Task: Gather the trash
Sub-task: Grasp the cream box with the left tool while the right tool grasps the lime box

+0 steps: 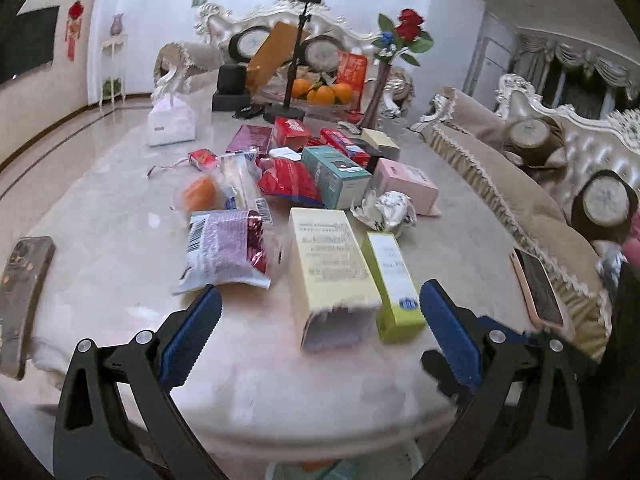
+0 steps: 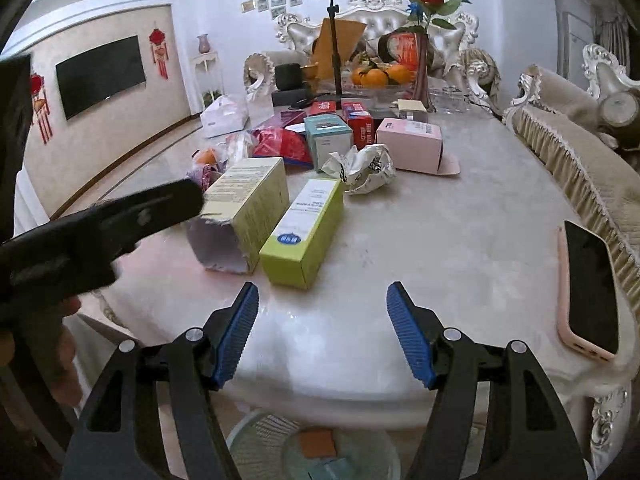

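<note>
Trash lies on the marble table (image 1: 120,240): a torn pale yellow box (image 1: 330,272) (image 2: 244,212), a green box (image 1: 396,280) (image 2: 304,232), a purple snack bag (image 1: 228,252), crumpled paper (image 1: 386,210) (image 2: 362,168), a pink box (image 1: 406,184) (image 2: 410,144), a teal box (image 1: 336,176) (image 2: 328,138) and red wrappers (image 1: 290,180). My left gripper (image 1: 320,300) is open, its tips either side of the yellow and green boxes' near ends. My right gripper (image 2: 322,300) is open and empty over the table's near edge. A mesh bin (image 2: 276,440) with some trash stands below.
A pink-cased phone (image 2: 588,292) (image 1: 538,292) lies at the right table edge, a patterned phone (image 1: 22,292) at the left. A phone stand (image 1: 296,52), oranges (image 1: 322,92), a rose vase (image 1: 380,80) and a tissue pack (image 1: 172,120) stand at the far end. Sofas flank the right.
</note>
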The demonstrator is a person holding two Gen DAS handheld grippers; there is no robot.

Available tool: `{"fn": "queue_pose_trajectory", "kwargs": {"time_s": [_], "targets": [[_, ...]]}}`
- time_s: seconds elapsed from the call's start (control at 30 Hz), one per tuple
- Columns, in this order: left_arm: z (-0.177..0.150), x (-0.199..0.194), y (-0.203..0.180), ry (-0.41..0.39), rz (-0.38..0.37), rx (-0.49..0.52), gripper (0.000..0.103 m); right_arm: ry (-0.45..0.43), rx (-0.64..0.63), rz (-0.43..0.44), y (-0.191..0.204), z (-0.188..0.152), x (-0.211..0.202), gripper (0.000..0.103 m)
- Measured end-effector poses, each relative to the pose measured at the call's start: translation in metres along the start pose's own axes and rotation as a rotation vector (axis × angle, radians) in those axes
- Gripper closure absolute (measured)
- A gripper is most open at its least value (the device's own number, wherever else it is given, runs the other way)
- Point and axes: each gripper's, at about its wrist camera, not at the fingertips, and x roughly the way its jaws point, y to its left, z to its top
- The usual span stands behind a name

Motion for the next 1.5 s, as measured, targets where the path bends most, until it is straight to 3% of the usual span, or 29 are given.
{"fn": "queue_pose_trajectory", "kwargs": {"time_s": [0.13, 0.3, 0.43, 0.53, 0.7, 0.8, 0.87, 0.93, 0.97, 1.23, 1.4, 1.5], "targets": [[0.002, 0.018, -0.002, 0.044, 0.001, -0.024, 0.007, 0.018, -0.032, -0.003, 0.006, 0.005, 0.011, 0.040], [-0.001, 0.032, -0.001, 0.067, 0.054, 0.003, 0.007, 0.031, -0.036, -0.027, 0.009, 0.005, 0.022, 0.040], [-0.002, 0.038, 0.011, 0.092, 0.044, -0.016, 0.007, 0.030, -0.004, -0.042, 0.001, 0.005, 0.024, 0.040], [-0.005, 0.044, 0.016, 0.114, 0.034, -0.028, 0.007, 0.029, 0.022, -0.003, -0.001, 0.007, 0.025, 0.040], [-0.003, 0.048, 0.019, 0.121, 0.013, -0.049, 0.007, 0.040, -0.035, -0.045, 0.012, 0.014, 0.038, 0.040], [-0.004, 0.050, 0.022, 0.132, -0.012, -0.058, 0.022, 0.044, -0.026, -0.059, 0.013, 0.019, 0.046, 0.041], [-0.003, 0.051, 0.020, 0.136, -0.009, -0.034, 0.045, 0.049, -0.020, -0.069, 0.013, 0.022, 0.050, 0.042], [-0.003, 0.051, 0.019, 0.147, -0.027, -0.024, 0.052, 0.051, -0.016, -0.078, 0.010, 0.025, 0.052, 0.057], [-0.002, 0.051, 0.020, 0.147, -0.031, -0.026, 0.053, 0.053, -0.003, -0.070, 0.006, 0.026, 0.051, 0.075], [-0.012, 0.024, 0.028, 0.122, -0.126, -0.034, 0.054, 0.025, 0.127, 0.114, -0.022, 0.015, 0.005, 0.075], [-0.030, -0.043, 0.028, 0.086, -0.197, 0.080, 0.054, -0.011, 0.122, 0.245, -0.023, -0.004, -0.061, 0.075], [-0.059, -0.084, 0.028, 0.134, -0.275, 0.135, 0.054, 0.017, 0.106, 0.273, -0.016, -0.032, -0.092, 0.075]]}}
